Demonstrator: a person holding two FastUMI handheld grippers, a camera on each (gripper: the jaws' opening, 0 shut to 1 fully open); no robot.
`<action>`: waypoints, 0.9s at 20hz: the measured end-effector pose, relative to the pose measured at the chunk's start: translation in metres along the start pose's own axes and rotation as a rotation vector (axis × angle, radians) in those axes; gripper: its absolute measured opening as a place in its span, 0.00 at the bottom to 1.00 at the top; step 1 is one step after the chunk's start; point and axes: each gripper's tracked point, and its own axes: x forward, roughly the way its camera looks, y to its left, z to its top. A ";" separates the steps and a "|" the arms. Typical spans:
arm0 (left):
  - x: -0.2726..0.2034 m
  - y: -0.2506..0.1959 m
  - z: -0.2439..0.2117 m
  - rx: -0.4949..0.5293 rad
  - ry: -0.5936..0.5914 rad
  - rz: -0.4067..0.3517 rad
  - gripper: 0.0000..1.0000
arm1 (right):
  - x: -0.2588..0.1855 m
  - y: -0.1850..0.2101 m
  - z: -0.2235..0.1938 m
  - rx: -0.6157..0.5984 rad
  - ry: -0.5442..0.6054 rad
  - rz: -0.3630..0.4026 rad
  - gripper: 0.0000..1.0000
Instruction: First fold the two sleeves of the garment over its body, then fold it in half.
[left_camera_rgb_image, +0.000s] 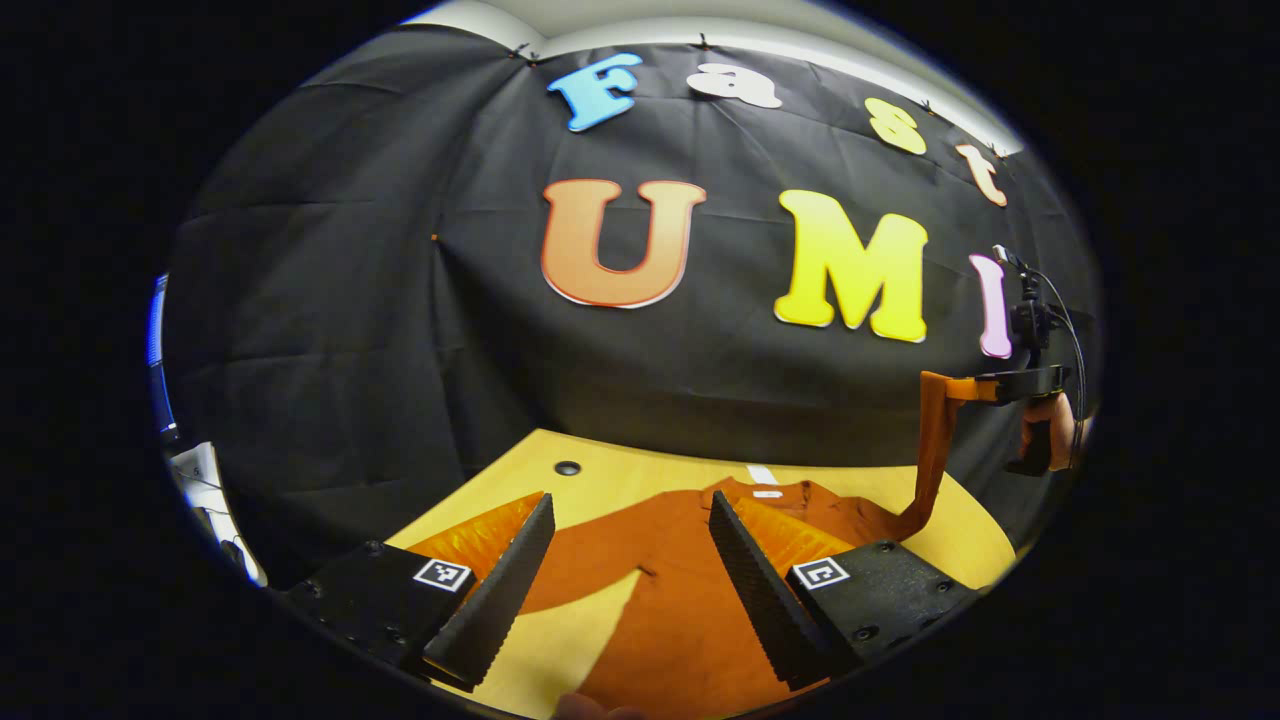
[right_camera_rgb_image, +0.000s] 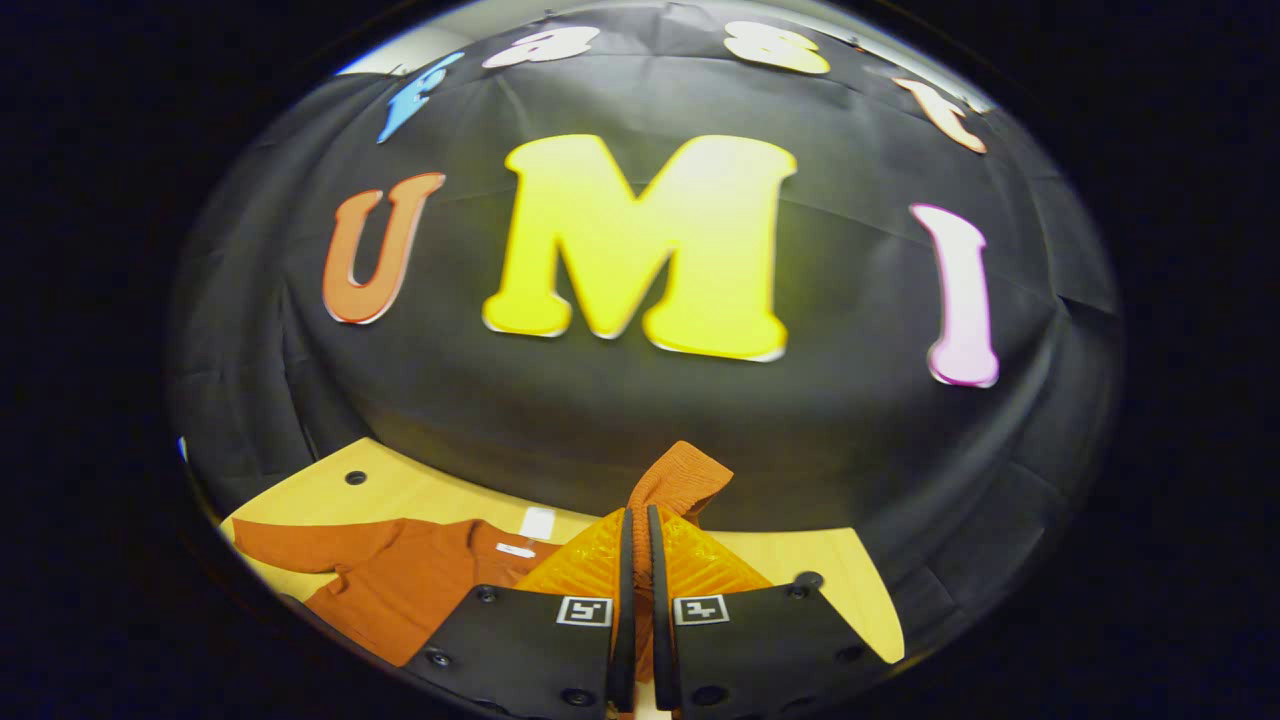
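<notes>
A rust-orange long-sleeved garment (left_camera_rgb_image: 690, 590) lies flat on the yellow wooden table (left_camera_rgb_image: 620, 478), collar toward the black wall. My left gripper (left_camera_rgb_image: 630, 540) hovers open just above its body with nothing between the fingers. At the right edge of the left gripper view, the right gripper (left_camera_rgb_image: 985, 387) holds one sleeve (left_camera_rgb_image: 935, 450) lifted high off the table. In the right gripper view the right gripper (right_camera_rgb_image: 640, 520) is shut on that sleeve's ribbed cuff (right_camera_rgb_image: 680, 480), which sticks up past the fingertips. The garment's body (right_camera_rgb_image: 400, 580) and other sleeve lie to its lower left.
The table (right_camera_rgb_image: 820, 560) has round cable holes (left_camera_rgb_image: 567, 468) (right_camera_rgb_image: 355, 478) near its back edge. A small white label (right_camera_rgb_image: 538, 522) lies on the table behind the collar. The black cloth wall stands close behind. A hand (left_camera_rgb_image: 1050, 430) grips the right gripper's handle.
</notes>
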 end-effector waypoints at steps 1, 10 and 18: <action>0.000 0.016 0.001 -0.010 -0.008 0.026 1.00 | 0.010 0.027 0.000 -0.022 0.003 0.030 0.07; -0.039 0.127 -0.012 -0.040 0.043 0.215 1.00 | 0.093 0.214 -0.139 -0.143 0.244 0.163 0.08; -0.062 0.177 -0.025 -0.007 0.105 0.309 1.00 | 0.102 0.303 -0.209 -0.066 0.379 0.288 0.22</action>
